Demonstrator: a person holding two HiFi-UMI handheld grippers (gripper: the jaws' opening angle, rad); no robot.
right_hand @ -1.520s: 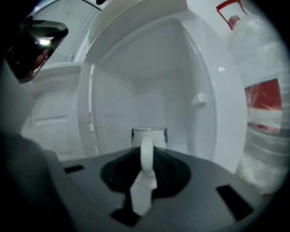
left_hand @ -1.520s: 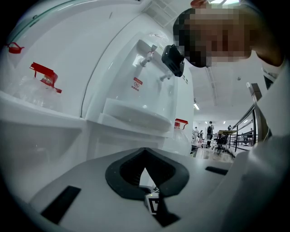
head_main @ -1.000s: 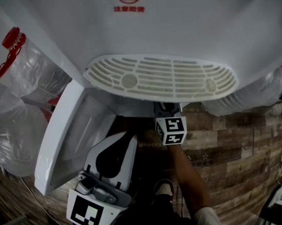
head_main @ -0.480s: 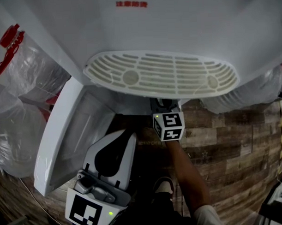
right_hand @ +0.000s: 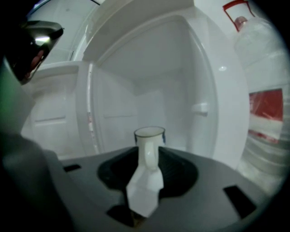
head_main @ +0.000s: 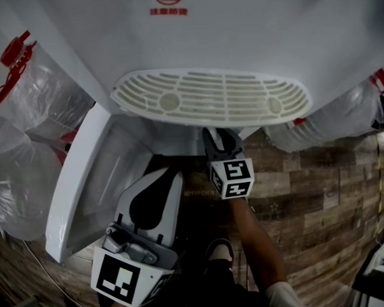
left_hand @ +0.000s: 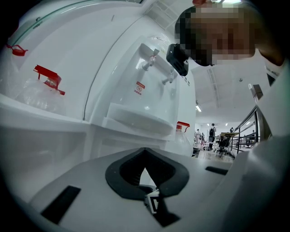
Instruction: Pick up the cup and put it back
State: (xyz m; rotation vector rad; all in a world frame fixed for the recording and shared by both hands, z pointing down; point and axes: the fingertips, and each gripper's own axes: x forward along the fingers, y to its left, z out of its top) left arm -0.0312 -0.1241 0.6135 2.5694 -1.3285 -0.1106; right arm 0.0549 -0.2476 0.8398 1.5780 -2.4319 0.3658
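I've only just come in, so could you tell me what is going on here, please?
A person holding tongs in each hand is working at the open cabinet under a water dispenser. The right tongs reach into the cabinet, where a white cup stands upright. Their jaws have just been opening, and the cup's handle is between them, not gripped. The left tongs are shut and empty, held level beside the open door.
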